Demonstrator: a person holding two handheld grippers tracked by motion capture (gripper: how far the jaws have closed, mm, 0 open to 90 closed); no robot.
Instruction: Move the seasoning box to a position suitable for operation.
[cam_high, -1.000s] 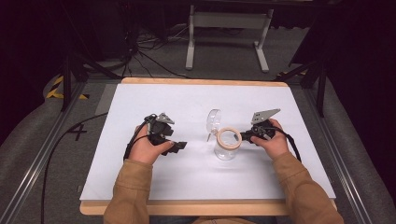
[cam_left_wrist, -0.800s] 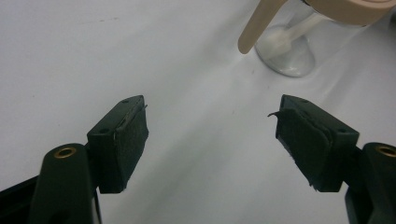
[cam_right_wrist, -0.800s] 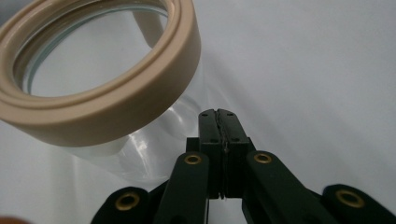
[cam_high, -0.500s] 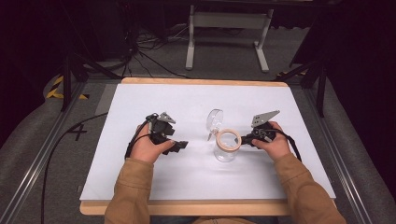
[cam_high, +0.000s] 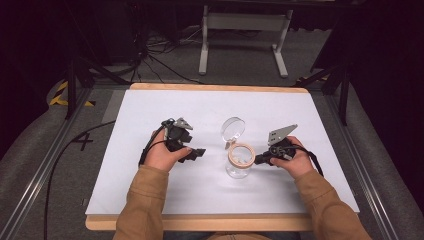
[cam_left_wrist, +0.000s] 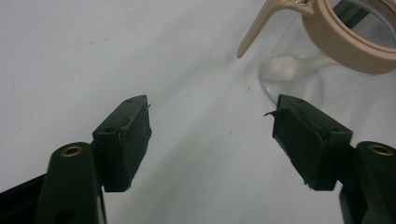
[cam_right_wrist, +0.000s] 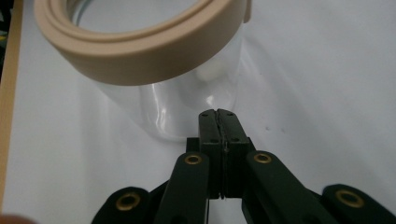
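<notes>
Your right claw (cam_high: 258, 160), jaws pressed together and empty, sits just beside the upright clear jar (cam_high: 239, 165) at mid-table (cam_high: 150, 107), nearer than your left claw (cam_high: 199, 152), jaws apart. The jar's hinged lid (cam_high: 233, 128) stands open behind.

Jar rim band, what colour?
Beige/tan band on the clear jar; clearest in the right gripper view.

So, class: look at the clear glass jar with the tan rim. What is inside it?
The glass jar stands open, its round lid hinged up behind. Through the wall, the left gripper view shows a white lump at the bottom. What it is cannot be told.
</notes>
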